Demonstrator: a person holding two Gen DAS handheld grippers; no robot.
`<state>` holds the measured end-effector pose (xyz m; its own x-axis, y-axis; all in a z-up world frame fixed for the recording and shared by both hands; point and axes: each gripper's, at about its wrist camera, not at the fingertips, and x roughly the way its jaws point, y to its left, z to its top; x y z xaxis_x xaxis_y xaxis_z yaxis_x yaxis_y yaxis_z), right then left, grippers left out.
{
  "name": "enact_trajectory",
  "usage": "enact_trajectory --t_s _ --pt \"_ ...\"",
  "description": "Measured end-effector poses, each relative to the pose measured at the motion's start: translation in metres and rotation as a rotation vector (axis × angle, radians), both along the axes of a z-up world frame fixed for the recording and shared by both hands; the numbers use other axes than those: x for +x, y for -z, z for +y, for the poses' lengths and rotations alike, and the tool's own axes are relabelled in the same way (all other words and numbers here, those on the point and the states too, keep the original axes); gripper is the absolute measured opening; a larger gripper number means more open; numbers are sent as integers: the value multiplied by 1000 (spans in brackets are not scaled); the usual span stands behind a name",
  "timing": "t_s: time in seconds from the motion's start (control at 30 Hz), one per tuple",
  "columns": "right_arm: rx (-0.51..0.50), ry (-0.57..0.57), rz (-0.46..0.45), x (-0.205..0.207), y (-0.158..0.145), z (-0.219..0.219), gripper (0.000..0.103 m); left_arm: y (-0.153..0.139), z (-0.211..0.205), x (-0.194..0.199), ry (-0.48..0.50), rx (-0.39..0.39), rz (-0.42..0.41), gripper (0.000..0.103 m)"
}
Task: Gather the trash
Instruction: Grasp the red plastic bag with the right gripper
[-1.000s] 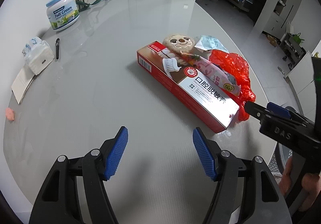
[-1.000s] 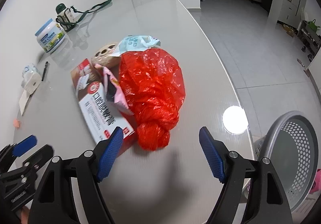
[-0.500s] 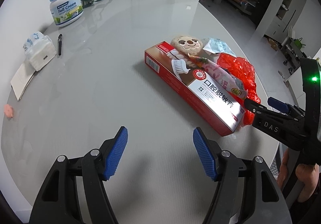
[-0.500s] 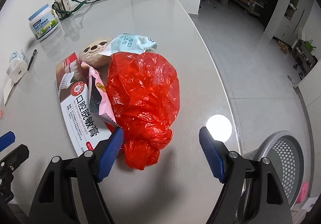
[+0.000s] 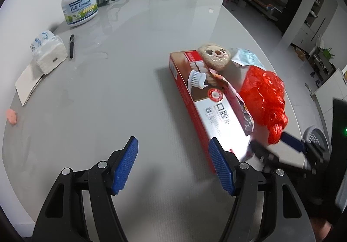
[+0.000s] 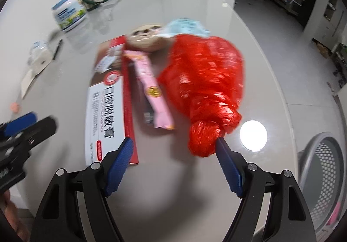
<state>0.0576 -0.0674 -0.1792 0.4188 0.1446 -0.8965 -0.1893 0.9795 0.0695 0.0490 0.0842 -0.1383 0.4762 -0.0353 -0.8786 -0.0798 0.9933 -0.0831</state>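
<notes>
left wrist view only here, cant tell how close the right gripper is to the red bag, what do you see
Observer: In the right wrist view, the right gripper is open, and the knotted end of the red bag sits just inside its right finger.
Operator: anything between the bag and the box
Observer: Yes, a pink wrapper lies between the red bag and the toothpaste box.
Operator: where does the trash go
Observer: A perforated grey bin stands below the table edge, on the right gripper's right.
</notes>
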Motion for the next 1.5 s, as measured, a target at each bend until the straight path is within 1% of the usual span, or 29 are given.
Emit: enact_trajectory --t_s 0.13,0.23,0.4,0.5,0.6,0.63,0.7,0.97,1.07,1.13,1.17,1.2,1.3,1.5 --pt "15 -49 12 -10 3 19 74 2 5 5 -16 4 3 68" --pt "41 -30 4 -12 -2 15 74 3 3 11 -18 4 5 69" --pt "78 41 -29 -12 -18 -16 74 5 -6 24 -13 -10 -3 73" --pt "89 83 -52 -1 -28 -35 74 7 -13 33 -10 -20 -2 73" --pt "113 117 -46 17 -29 -50 75 8 -19 41 -4 -23 -3 73" --pt "120 122 -43 22 -29 -54 75 8 -20 43 -2 -22 -4 73" --pt "121 120 -21 35 -24 -56 78 9 -22 45 -1 -21 -3 73" --pt "99 119 47 68 0 -46 78 15 -22 50 -7 -18 16 75" --pt "114 111 61 74 6 -43 77 18 -20 52 -11 -21 25 76" --pt "127 101 63 74 8 -42 64 20 -20 53 -11 -21 31 76" --pt "133 100 70 74 9 -42 53 21 -19 53 -11 -23 34 76" --pt "144 100 77 74 10 -44 45 22 -19 54 -11 -23 36 76" --pt "172 116 65 69 6 -49 38 23 -21 56 -4 -31 40 76" --pt "194 174 29 49 -12 -69 35 24 -30 64 20 -39 39 80"
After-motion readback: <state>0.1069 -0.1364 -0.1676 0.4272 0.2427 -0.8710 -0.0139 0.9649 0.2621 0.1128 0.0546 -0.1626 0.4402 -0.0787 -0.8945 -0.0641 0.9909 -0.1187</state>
